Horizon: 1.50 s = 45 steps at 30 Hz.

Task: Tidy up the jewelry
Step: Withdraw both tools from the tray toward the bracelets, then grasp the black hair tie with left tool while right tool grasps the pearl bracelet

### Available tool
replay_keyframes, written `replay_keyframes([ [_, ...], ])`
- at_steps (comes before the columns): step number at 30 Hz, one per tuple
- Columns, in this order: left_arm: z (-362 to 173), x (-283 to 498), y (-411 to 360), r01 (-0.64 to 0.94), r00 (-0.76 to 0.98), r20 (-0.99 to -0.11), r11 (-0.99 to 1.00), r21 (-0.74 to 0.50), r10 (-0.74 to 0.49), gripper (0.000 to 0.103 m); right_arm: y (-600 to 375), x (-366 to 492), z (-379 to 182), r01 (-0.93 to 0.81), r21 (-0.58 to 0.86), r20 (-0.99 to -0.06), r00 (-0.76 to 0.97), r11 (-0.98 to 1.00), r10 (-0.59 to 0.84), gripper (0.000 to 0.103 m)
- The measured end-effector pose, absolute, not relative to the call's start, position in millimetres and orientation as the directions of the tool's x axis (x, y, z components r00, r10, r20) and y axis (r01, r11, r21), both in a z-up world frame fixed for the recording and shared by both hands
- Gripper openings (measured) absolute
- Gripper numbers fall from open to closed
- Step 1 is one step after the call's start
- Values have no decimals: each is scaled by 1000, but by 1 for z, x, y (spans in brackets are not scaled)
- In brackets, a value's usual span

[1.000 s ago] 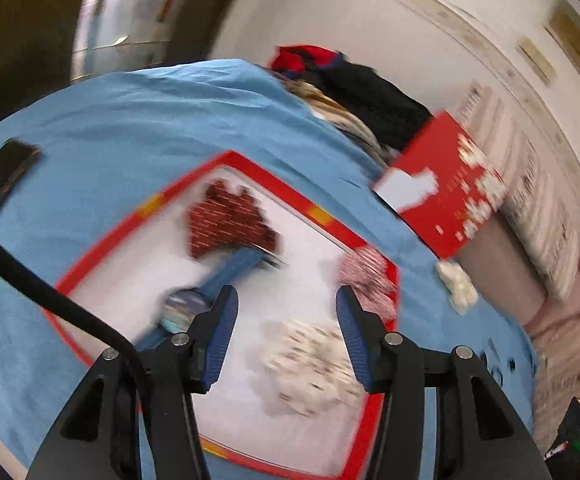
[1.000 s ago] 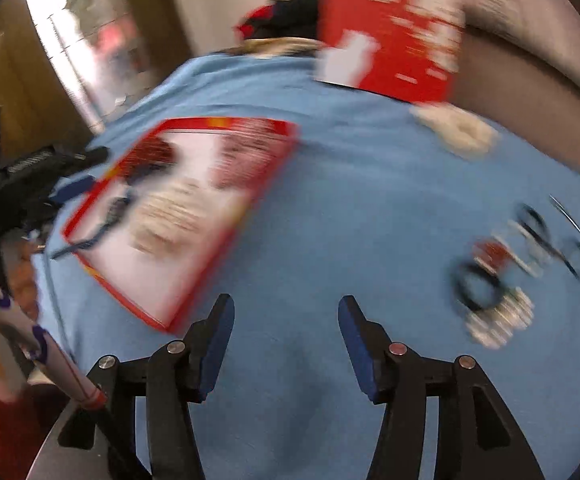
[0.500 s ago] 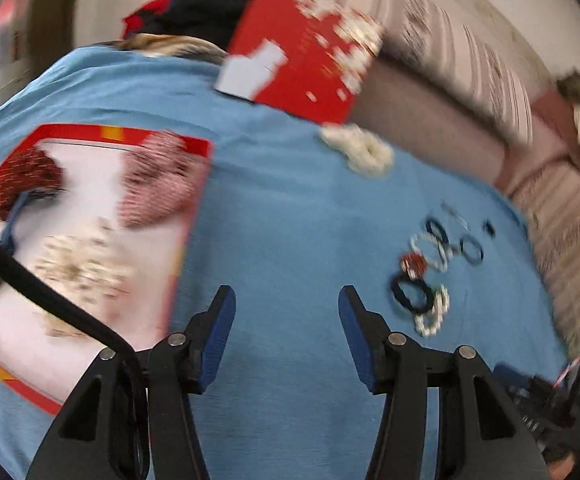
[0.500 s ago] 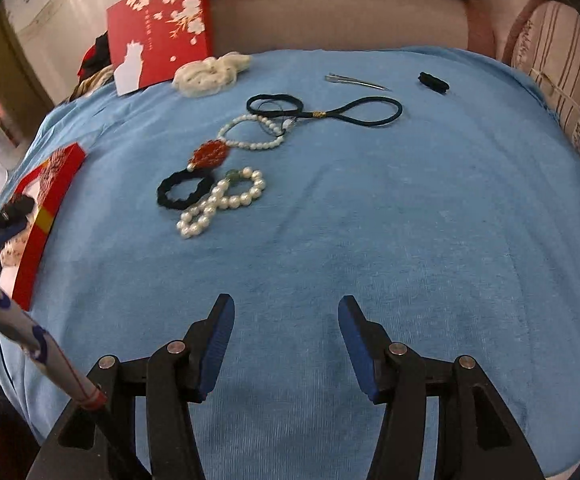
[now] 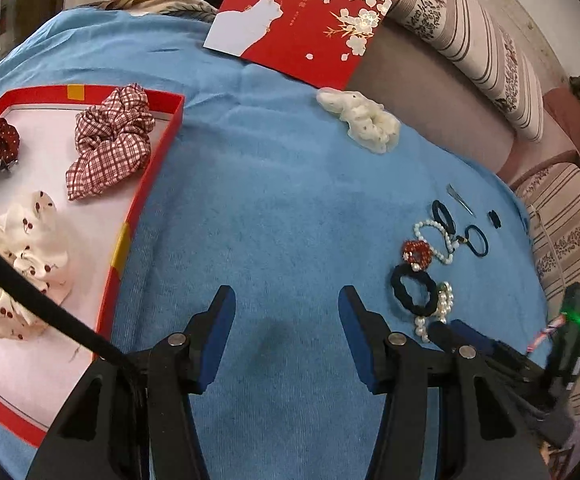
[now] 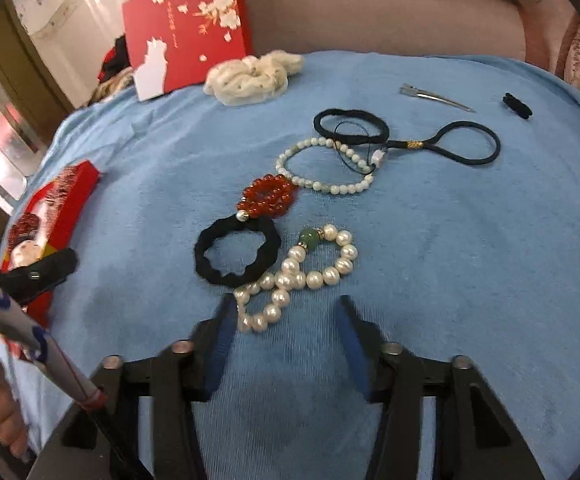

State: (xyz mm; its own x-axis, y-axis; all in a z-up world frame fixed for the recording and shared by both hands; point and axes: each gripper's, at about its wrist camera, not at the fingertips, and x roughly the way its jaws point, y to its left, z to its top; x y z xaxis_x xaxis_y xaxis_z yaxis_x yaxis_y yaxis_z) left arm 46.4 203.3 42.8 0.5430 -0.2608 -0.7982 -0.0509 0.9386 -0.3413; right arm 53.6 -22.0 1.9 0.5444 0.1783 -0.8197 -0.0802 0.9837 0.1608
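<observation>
**Pearl bracelet sits just ahead of the right claw**

The right claw [image 6: 283, 322] points down at the blue cloth [image 6: 430, 240]. Its jaws have just been closing, but they are still apart and hold nothing. The pearl bracelet [image 6: 298, 276] lies right in front, its near loop just inside the left finger. It stretches away from the claw, up and to the right.

The left claw [image 5: 285, 320] is half open, empty, over bare cloth. The bracelet is off to its right, so the right hand is nearer.

Only the left view shows the red tray [image 5: 145, 196] with three scrunchies inside. The right view shows the beads up close
</observation>
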Motion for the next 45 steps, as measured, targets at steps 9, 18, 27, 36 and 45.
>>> replay_keyframes([
  [9,40,47,184,22,510,-802,937,-349,-311,52,-70,25,5,-22,214,-816,545,977,191,10],
  [18,37,52,141,116,473,-813,939,-325,-340,52,-120,-16,4,22,251,-809,553,968,197,11],
  [27,21,99,76,186,407,-841,934,-306,-356,46,-105,-16,10,-64,186,-795,577,980,189,28],
  [36,39,68,84,219,432,-826,930,-294,-362,5,-92,-5,7,-130,144,-802,566,981,193,14],
  [45,96,9,186,102,596,-743,946,-306,-305,5,-61,-23,46,-199,181,-765,587,963,265,10],
])
